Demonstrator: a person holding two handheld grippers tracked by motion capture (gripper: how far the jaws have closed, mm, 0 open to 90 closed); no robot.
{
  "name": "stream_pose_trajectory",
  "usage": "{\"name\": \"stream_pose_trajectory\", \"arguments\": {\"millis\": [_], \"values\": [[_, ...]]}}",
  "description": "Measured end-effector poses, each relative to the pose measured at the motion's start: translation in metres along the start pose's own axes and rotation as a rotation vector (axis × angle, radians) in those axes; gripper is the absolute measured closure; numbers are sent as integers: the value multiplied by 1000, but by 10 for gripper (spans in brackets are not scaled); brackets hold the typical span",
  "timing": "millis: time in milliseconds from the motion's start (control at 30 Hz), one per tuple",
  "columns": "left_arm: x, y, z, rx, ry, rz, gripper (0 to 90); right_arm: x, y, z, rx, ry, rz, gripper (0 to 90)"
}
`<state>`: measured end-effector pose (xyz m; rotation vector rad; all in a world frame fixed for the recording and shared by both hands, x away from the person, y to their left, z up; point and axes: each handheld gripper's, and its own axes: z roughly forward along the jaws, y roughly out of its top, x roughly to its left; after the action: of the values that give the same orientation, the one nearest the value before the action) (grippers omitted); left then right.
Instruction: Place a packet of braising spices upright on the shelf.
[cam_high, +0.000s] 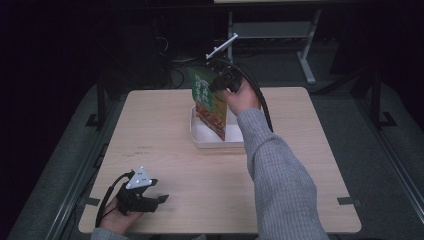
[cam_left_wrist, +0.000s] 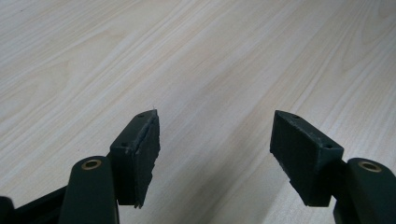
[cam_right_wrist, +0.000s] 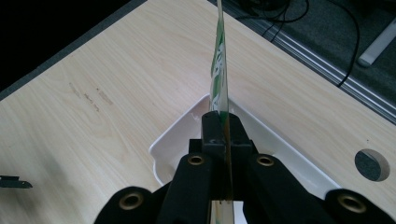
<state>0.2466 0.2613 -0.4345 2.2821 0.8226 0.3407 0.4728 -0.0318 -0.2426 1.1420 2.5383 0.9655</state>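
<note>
At the lower left of the high view, the left gripper (cam_high: 159, 199) rests low on the near part of the table (cam_high: 165, 155), held by a hand (cam_high: 117, 216) at the bottom edge, a grey three-cornered plate on top of it. In the left gripper view its jaws stand wide apart with nothing between them, only bare pale wood grain beneath and ahead.

Farther up, near the centre of the high view, a grey-sleeved forearm (cam_high: 277, 170) reaches from the bottom right toward the upper middle. There the right gripper (cam_high: 216, 85) has its jaws clamped on the upper part of a flat green and red-brown packet (cam_high: 210, 102), which is raised and tilted, its lower end over a white tray (cam_high: 200, 137) on the far half of the table. In the right gripper view the jaws are pressed together on the packet (cam_right_wrist: 218, 70), seen edge-on and rising toward the top of the frame, with the tray (cam_right_wrist: 182, 135) directly below.

Beyond the table's far edge, cables and a table leg lie on the dark floor.
</note>
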Motion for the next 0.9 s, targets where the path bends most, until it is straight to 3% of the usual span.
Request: {"name": "stream_pose_trajectory", "arguments": {"millis": [900], "values": [[0,0,1,-6,-1,-9,320,-10,-14,24,30,44,43,880]]}}
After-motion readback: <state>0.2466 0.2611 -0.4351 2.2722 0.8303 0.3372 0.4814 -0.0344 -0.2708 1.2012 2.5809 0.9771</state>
